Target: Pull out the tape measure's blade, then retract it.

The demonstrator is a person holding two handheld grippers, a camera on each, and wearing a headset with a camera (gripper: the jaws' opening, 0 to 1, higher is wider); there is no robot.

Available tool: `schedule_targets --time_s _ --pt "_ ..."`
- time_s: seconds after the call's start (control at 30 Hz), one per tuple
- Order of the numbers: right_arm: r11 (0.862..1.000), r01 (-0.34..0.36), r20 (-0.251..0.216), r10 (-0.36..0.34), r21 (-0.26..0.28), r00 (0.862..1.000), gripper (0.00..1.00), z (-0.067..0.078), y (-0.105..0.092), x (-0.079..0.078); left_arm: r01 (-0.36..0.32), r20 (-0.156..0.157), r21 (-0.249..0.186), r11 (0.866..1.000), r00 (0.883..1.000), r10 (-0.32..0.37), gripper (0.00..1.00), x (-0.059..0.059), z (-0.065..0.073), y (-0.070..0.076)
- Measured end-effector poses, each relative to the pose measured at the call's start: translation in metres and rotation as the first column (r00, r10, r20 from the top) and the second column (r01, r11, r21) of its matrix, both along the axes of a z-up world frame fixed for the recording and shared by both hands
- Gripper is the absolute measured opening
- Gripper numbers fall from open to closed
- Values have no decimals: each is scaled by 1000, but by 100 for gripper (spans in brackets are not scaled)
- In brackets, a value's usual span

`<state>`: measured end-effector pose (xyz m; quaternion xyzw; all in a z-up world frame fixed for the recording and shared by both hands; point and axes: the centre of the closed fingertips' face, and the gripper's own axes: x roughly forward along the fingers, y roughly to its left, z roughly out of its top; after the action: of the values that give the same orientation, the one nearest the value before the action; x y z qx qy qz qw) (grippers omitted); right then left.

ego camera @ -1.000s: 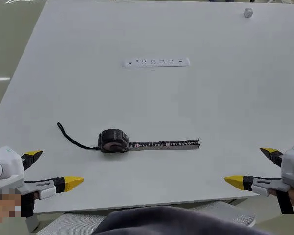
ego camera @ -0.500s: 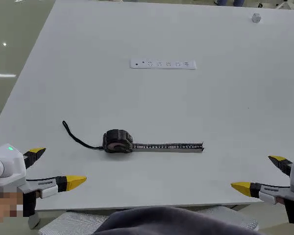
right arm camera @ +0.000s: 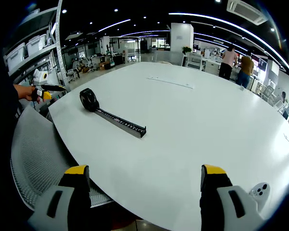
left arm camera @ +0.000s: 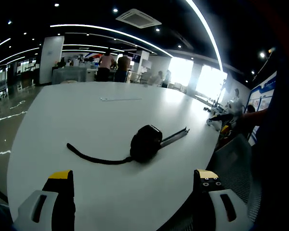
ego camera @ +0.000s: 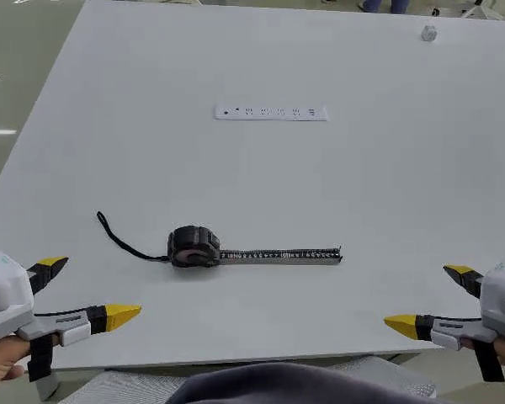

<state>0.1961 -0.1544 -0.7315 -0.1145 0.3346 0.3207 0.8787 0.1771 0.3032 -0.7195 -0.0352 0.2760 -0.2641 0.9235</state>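
A black tape measure (ego camera: 194, 246) lies on the white table (ego camera: 261, 177), its blade (ego camera: 279, 255) drawn out to the right and its black wrist strap (ego camera: 123, 239) trailing left. In the left gripper view the case (left arm camera: 146, 142) sits ahead of the jaws, with the blade (left arm camera: 174, 137) running right. In the right gripper view the case (right arm camera: 89, 100) lies far left and the blade tip (right arm camera: 140, 131) nearer. My left gripper (ego camera: 82, 291) hovers open at the near left edge, holding nothing. My right gripper (ego camera: 432, 299) is open at the near right edge, also apart from the tape.
A white power strip (ego camera: 271, 113) lies flat at mid-table and a small grey object (ego camera: 428, 33) rests at the far right. A grey mesh chair (right arm camera: 36, 159) stands at the near edge. People stand in the room beyond the table.
The head camera has shifted slightly. Both grippers stay open near the front edge, the right one a little lower; the tape measure has not visibly moved.
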Motion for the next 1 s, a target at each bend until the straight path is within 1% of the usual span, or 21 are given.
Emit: schedule_targets --time_s 0.07,0.17,0.27,0.4,0.5,0.57,0.6,0.7,0.8,0.87,0.9,0.93,1.0 --pt "1000 -4 -4 4 0 1000 99 -3 -1 1 -2 4 -4 1000 1000 2 100 2 2 -2" --pt "1000 -6 -2 6 -2 1000 99 -2 -2 3 2 8 4 1000 1000 -2 100 5 4 -6" --pt "1000 -10 12 10 -3 1000 99 -1 -5 7 2 6 12 1000 1000 -2 100 9 5 -8" --pt "1000 -8 31 8 -2 999 98 1 -5 8 -11 7 19 1000 1000 11 100 13 7 -9" --pt "1000 -3 36 3 1 999 98 2 -5 8 -19 6 31 999 1000 19 100 15 6 -13" --pt "1000 -2 29 2 7 1000 96 2 -5 7 -19 15 49 999 1000 19 100 17 6 -17" --pt "1000 -4 25 4 8 1000 95 2 -5 6 -23 18 50 998 1000 22 100 18 6 -20" --pt "1000 -13 21 13 0 1000 95 3 -4 7 -60 33 61 996 998 58 100 23 7 -22" --pt "1000 -20 24 21 -3 1000 96 6 -2 12 -87 23 47 995 996 86 100 27 6 -25" --pt "1000 -23 24 23 -1 999 96 5 -1 16 -95 15 33 995 995 95 100 28 5 -29" --pt "1000 -29 21 29 -3 999 96 5 0 16 -95 14 32 995 995 95 100 29 4 -31" --pt "998 -47 20 47 -28 999 95 3 1 17 -94 15 34 995 995 94 100 29 4 -33" --pt "998 -64 21 65 -29 998 95 4 5 20 -89 23 39 995 996 88 100 30 4 -37"
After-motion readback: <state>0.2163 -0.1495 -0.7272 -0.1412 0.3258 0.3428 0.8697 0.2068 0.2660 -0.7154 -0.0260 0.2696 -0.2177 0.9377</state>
